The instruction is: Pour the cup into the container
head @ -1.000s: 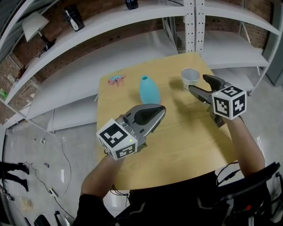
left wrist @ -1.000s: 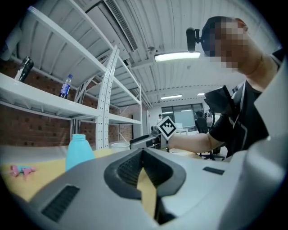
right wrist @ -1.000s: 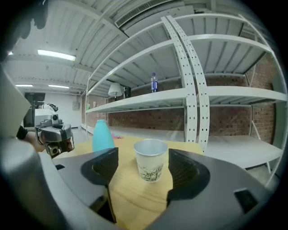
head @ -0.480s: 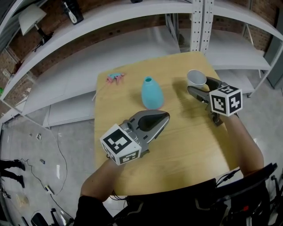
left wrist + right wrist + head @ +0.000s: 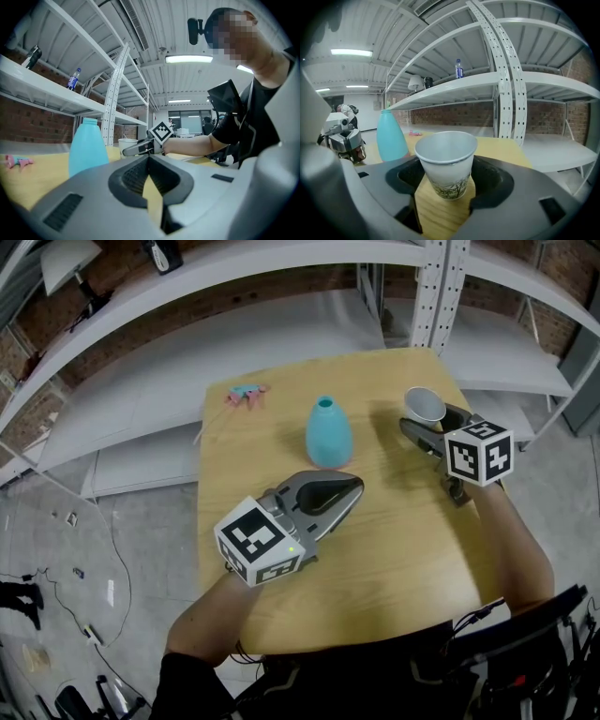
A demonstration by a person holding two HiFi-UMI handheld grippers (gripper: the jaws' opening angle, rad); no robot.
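Evidently the pour is only getting set up. From the head view, the cup [image 5: 425, 405] is standing upright near the far right corner of the counter [image 5: 375, 559]. The right gripper [image 5: 433, 424] is reaching around it, one jaw on each side. The container [image 5: 329, 433], a pale blue narrow-necked vessel, is standing upright in the far half of the counter, well apart from the cup. The left gripper [image 5: 352, 487] is pointing toward the container from the near side without touching it. A small pink thing [image 5: 247, 394] is lying near the far left corner, away from both.

From the left gripper view, that gripper's jaws are meeting at their tips with nothing between them. The container [image 5: 88, 147] is rising ahead to the left, and the cup [image 5: 127, 144] is showing just beyond it.

From the right gripper view, the jaws are standing wide and have just been closing in. The cup [image 5: 446, 161] is sitting between them with its base on the counter. Dark gaps are showing at both its sides, so the pads are not pressing on it yet. What it is carrying I cannot tell.

By my reading, nothing of the task is done so far. The grasp is being finished, and the lift, the carry across to the container and the tipping over its narrow mouth are all waiting.
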